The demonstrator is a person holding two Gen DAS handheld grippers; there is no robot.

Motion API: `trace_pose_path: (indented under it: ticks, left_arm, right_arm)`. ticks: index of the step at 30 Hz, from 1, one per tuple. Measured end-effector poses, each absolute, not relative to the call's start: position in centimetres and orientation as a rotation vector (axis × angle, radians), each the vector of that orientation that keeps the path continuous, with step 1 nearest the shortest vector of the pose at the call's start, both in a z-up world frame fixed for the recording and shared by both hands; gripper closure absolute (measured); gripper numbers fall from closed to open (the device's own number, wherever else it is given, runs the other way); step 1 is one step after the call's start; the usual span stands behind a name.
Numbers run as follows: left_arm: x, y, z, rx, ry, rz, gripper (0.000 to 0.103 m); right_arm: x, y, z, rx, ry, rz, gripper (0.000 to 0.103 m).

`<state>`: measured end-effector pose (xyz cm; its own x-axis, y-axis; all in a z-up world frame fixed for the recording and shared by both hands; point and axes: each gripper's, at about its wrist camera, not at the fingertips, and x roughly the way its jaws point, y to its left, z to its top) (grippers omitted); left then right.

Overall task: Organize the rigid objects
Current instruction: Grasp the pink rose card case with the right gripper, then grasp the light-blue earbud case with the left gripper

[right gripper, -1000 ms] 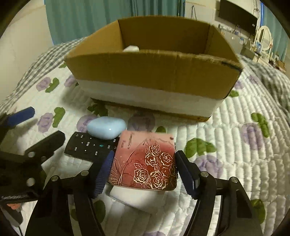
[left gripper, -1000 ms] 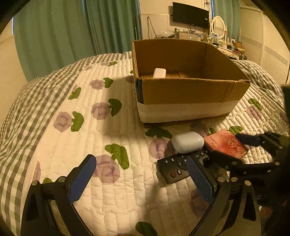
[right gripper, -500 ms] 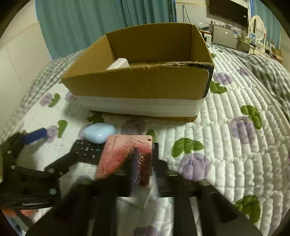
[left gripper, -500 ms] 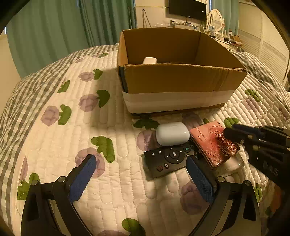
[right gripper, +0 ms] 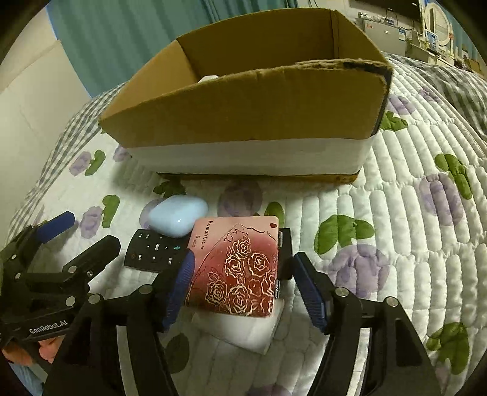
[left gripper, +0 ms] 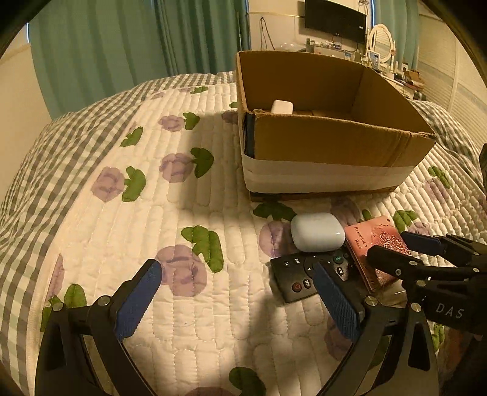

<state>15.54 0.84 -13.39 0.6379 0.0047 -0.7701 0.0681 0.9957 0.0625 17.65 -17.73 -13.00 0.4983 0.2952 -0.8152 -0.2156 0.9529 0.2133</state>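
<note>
A pink rose-patterned flat box [right gripper: 236, 268] lies on a white block [right gripper: 243, 330] on the quilt, next to a black remote [right gripper: 152, 251] with a pale blue earbud case [right gripper: 178, 214] resting on it. My right gripper [right gripper: 243, 283] is open, its fingers on either side of the pink box. My left gripper [left gripper: 234, 298] is open above the quilt, left of the remote [left gripper: 304, 275], the case [left gripper: 318, 231] and the pink box [left gripper: 376, 252]. The cardboard box [left gripper: 328, 143] behind holds a white item [left gripper: 282, 107].
The cardboard box [right gripper: 252, 100] stands on a flowered quilt [left gripper: 146, 219] on a bed. Green curtains [left gripper: 121, 45] hang behind. A television [left gripper: 334, 19] and a cluttered dresser are at the far right.
My right gripper closed in on the pink box and now stands open around it again. My left gripper shifted a little; the objects lie where they were.
</note>
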Motion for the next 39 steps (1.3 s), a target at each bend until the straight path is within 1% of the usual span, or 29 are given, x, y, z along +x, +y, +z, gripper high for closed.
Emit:
trace_pose_path:
  ticks: [3,4,9,11,14,15,17,18,19,20,23,27,32,39]
  left_arm:
    - [15.6,0.7,-13.5,0.101,0.881,-0.034,0.002]
    - [15.7,0.7,-13.5,0.103,0.882,-0.035,0.002]
    - [15.9,1.3,-13.5,0.077,0.891,-0.022,0.002]
    - [16.1,1.7,-13.5,0.063,0.899,-0.008,0.002]
    - [16.2,2.6,-13.4,0.033,0.903,0.026,0.002]
    - [16.3,2.8,-13.3,0.017,0.906,0.024,0.002]
    - [16.3,3.0,-13.3,0.000,0.909,0.020,0.002]
    - [16.2,3.0,-13.3,0.002,0.906,0.019,0.002]
    - [16.2,2.9,-13.3,0.007,0.905,0.017,0.002]
    - [16.1,2.8,-13.3,0.014,0.905,0.014,0.002]
    - [16.2,2.4,-13.5,0.037,0.910,0.011,0.002]
    - [16.4,1.3,-13.3,0.066,0.913,-0.012,0.002]
    - [17.1,-0.4,-13.0,0.093,0.918,-0.046,0.002]
    - [19.2,-3.1,-14.5,0.060,0.964,-0.097,0.002]
  right_arm:
    - [17.8,-17.4,-13.1,0.079,1.004,0.310,0.032]
    - [17.8,-17.3,-13.1,0.080,1.009,0.316,0.029]
    - [17.7,-16.9,-12.9,0.061,0.998,0.310,0.028]
    - [17.8,-16.6,-13.1,0.055,1.004,0.317,0.023]
    - [18.1,-14.8,-14.0,-0.058,1.025,0.299,0.015]
    - [17.9,-14.1,-13.8,-0.094,0.992,0.288,0.015]
    - [17.9,-14.1,-13.6,-0.090,0.968,0.268,0.021]
    - [17.9,-14.3,-13.5,-0.072,0.968,0.270,0.021]
    - [17.9,-14.7,-13.4,-0.058,0.966,0.258,0.030]
    - [17.9,-15.1,-13.4,-0.047,0.966,0.251,0.034]
    - [17.9,-15.6,-13.3,-0.028,0.973,0.243,0.034]
    - [17.0,-16.4,-12.5,-0.049,0.925,0.211,0.034]
    - [17.3,-19.0,-10.8,0.026,0.887,0.151,0.034]
    - [17.9,-21.5,-9.8,0.064,0.869,0.081,0.034]
